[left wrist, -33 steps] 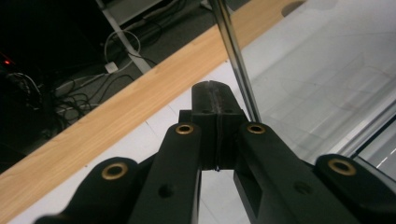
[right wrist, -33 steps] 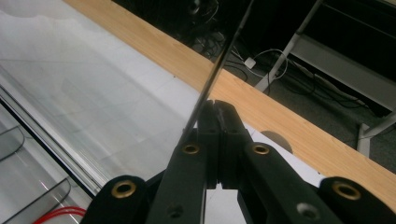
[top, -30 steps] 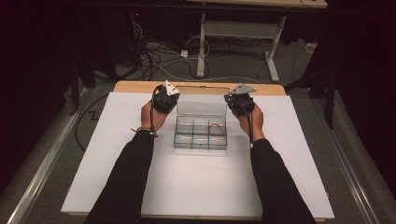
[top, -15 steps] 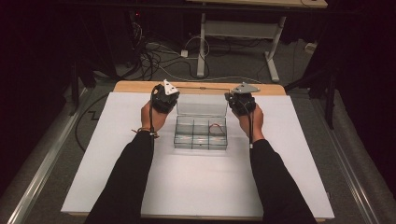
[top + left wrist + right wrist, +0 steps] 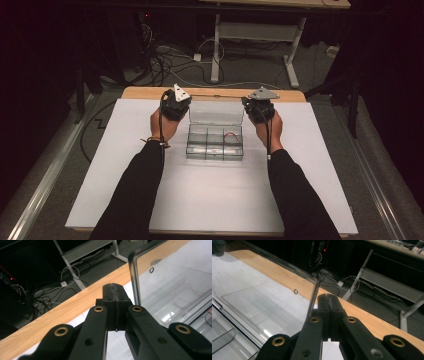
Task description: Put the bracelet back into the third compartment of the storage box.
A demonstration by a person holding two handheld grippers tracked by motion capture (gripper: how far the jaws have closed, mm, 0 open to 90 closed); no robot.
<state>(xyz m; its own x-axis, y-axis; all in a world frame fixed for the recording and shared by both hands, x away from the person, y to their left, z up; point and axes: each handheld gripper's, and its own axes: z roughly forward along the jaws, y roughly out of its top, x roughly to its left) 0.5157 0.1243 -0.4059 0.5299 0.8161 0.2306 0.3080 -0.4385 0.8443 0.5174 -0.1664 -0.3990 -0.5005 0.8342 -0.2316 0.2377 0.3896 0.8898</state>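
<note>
A clear plastic compartment box (image 5: 215, 149) sits on the white mat with its lid (image 5: 216, 114) standing up at the back. A thin red wire piece (image 5: 230, 136) lies in its right compartment. My left gripper (image 5: 176, 104) is beside the lid's left edge, jaws shut with nothing between them. In the left gripper view the shut tips (image 5: 115, 290) sit just left of the lid (image 5: 175, 285). My right gripper (image 5: 259, 106) is at the lid's right edge, also shut and empty. In the right gripper view its tips (image 5: 329, 300) lie just right of the lid (image 5: 262, 295).
The white mat (image 5: 215, 200) covers a wooden table whose far edge (image 5: 140, 93) shows behind the box. Beyond it are floor cables (image 5: 165, 65) and a white desk frame (image 5: 250, 35). Metal rails run along both sides of the table.
</note>
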